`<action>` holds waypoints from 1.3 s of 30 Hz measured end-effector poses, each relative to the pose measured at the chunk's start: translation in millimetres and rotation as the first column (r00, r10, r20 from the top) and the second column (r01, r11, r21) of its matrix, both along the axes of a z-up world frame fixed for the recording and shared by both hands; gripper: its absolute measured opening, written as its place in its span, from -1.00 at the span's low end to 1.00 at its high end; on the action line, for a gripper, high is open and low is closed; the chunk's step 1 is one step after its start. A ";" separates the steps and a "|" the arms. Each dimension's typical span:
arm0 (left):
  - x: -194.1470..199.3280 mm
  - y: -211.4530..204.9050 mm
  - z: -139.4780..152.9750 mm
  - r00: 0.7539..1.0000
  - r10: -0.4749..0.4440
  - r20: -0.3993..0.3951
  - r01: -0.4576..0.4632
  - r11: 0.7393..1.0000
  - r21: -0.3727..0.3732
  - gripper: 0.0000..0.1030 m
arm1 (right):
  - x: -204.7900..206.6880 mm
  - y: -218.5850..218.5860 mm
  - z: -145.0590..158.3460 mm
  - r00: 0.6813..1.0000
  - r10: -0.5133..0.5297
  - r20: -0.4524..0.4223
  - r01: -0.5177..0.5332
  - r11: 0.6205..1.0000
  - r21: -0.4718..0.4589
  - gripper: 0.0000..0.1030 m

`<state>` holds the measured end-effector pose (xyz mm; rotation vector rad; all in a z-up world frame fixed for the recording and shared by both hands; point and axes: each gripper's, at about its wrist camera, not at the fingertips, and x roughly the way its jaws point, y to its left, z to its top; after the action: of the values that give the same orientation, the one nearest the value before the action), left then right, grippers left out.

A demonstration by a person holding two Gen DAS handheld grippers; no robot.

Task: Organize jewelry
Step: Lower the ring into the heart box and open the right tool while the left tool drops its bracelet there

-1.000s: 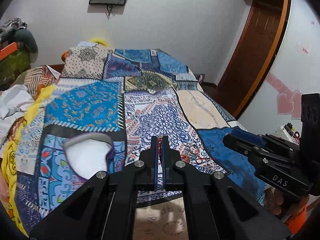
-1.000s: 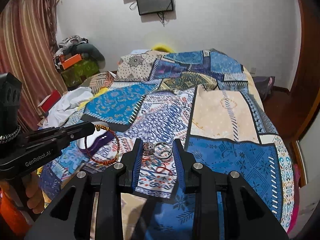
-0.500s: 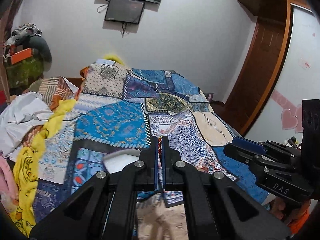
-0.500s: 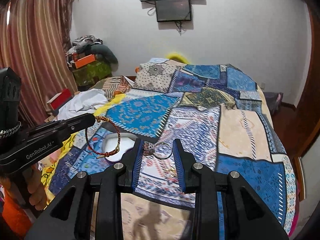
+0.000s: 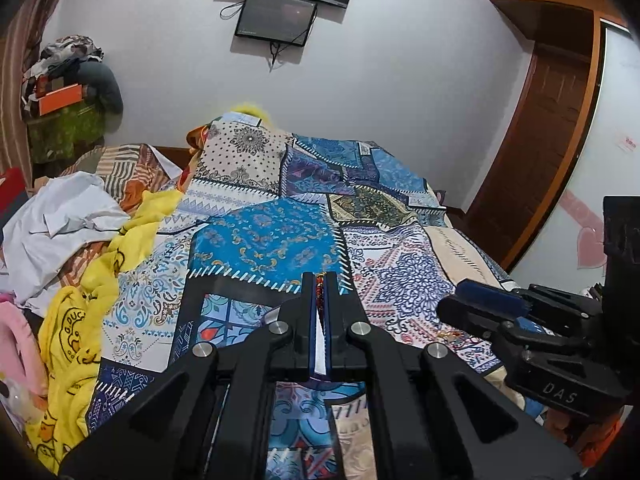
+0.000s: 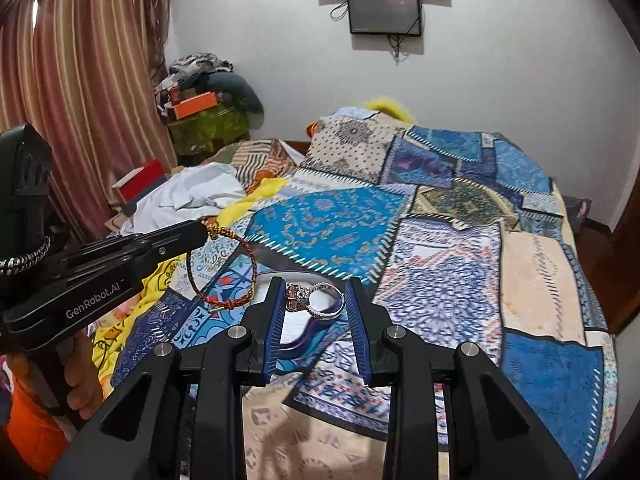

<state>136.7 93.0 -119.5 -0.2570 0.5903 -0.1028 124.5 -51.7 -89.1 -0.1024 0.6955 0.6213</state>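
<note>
My left gripper (image 5: 319, 280) is shut on a red and gold cord bracelet (image 5: 319, 294); in the right wrist view the bracelet (image 6: 224, 268) hangs as a loop from the left gripper's tips (image 6: 206, 232), above the bed. My right gripper (image 6: 314, 300) is shut on a silver ring with a stone setting (image 6: 316, 300), held between its blue pads above the quilt. A white dish with a purple rim (image 6: 298, 334) lies on the bed, below and behind the right gripper's fingers, largely hidden. The right gripper also shows at the right of the left wrist view (image 5: 472, 304).
A patchwork quilt (image 5: 272, 236) covers the bed. Yellow and white clothes (image 5: 80, 240) lie heaped at the bed's left side. A striped curtain (image 6: 80, 100) hangs at left, a wooden door (image 5: 540, 140) stands at right, and a screen (image 6: 384, 10) is on the wall.
Both grippers have risen and tilted up; the views now show more wall and less near quilt. The bracelet and ring stay gripped. The white dish has slid low behind the fingers.
</note>
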 end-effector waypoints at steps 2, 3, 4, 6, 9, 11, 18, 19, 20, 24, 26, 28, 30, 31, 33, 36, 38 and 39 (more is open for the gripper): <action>5.5 3.4 -5.6 1.000 -0.003 -0.008 0.003 1.000 -0.015 -0.97 | 2.6 5.1 -4.2 1.000 0.009 -0.014 -0.009 1.000 -0.006 -0.46; 8.3 4.7 -9.0 1.000 -0.007 -0.015 0.007 1.000 -0.025 -0.97 | 6.0 8.0 -8.1 1.000 0.017 -0.025 -0.017 1.000 -0.010 -0.46; 11.1 4.9 -12.1 1.000 -0.011 -0.021 0.011 0.999 -0.032 -0.97 | 6.2 9.8 -9.6 0.999 0.020 -0.030 -0.020 1.000 -0.012 -0.46; 20.2 6.2 -20.1 0.999 -0.023 -0.041 0.021 0.999 -0.048 -0.97 | 10.8 13.3 -15.1 0.999 0.025 -0.043 -0.026 0.999 -0.022 -0.46; 32.4 4.8 -31.4 0.997 -0.043 -0.070 0.040 0.998 -0.057 -0.97 | 15.0 17.8 -20.1 0.998 0.030 -0.054 -0.032 0.999 -0.035 -0.46; 39.5 4.8 -38.3 0.995 -0.053 -0.089 0.048 0.997 -0.053 -0.97 | 19.3 20.3 -24.0 0.997 0.037 -0.066 -0.040 0.998 -0.040 -0.46; 56.7 6.4 -59.5 0.987 -0.072 -0.146 0.065 0.997 -0.052 -0.97 | 31.8 35.2 -38.4 0.993 0.073 -0.089 -0.080 0.993 -0.082 -0.46; 58.0 6.7 -61.4 0.986 -0.073 -0.151 0.066 0.996 -0.052 -0.97 | 33.2 37.4 -40.9 0.992 0.079 -0.095 -0.087 0.992 -0.090 -0.46; 59.0 6.9 -63.1 0.985 -0.075 -0.154 0.068 0.996 -0.052 -0.97 | 34.7 38.6 -43.2 0.991 0.086 -0.103 -0.096 0.991 -0.093 -0.46; 61.7 7.5 -67.4 0.983 -0.077 -0.165 0.070 0.996 -0.046 -0.97 | 39.0 43.0 -51.6 0.986 0.102 -0.129 -0.116 0.987 -0.108 -0.46; 64.0 9.1 -69.8 0.981 -0.072 -0.178 0.065 0.997 -0.046 -0.97 | 41.6 45.2 -55.2 0.984 0.106 -0.143 -0.123 0.986 -0.113 -0.46; 66.7 10.4 -71.7 0.979 -0.075 -0.191 0.068 0.997 -0.046 -0.97 | 44.4 46.3 -59.0 0.981 0.110 -0.158 -0.129 0.985 -0.115 -0.46; 66.7 11.8 -72.0 0.977 -0.077 -0.198 0.070 0.997 -0.041 -0.97 | 45.6 46.9 -61.8 0.979 0.111 -0.168 -0.132 0.984 -0.117 -0.46; 66.5 11.9 -71.4 0.976 -0.081 -0.200 0.074 0.996 -0.039 -0.97 | 46.3 47.5 -63.2 0.978 0.114 -0.174 -0.135 0.984 -0.118 -0.46; 65.9 11.6 -70.1 0.975 -0.080 -0.205 0.076 0.997 -0.025 -0.96 | 46.9 49.5 -65.7 0.975 0.120 -0.185 -0.144 0.982 -0.123 -0.46; 62.7 11.7 -67.5 0.976 -0.071 -0.207 0.071 0.997 -0.006 -0.85 | 46.6 52.1 -67.8 0.973 0.128 -0.193 -0.155 0.979 -0.130 -0.46; 59.9 12.9 -65.1 0.976 -0.068 -0.205 0.069 0.998 -0.002 -0.73 | 45.7 53.5 -68.3 0.972 0.135 -0.193 -0.162 0.978 -0.133 -0.46; 58.4 13.6 -64.1 0.977 -0.064 -0.205 0.066 0.998 0.003 -0.72 | 45.1 54.2 -68.5 0.972 0.138 -0.192 -0.165 0.977 -0.135 -0.46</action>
<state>195.1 106.6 -183.7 -0.2403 0.8039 -0.1375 169.5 2.5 -157.6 -0.2426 0.9175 0.7307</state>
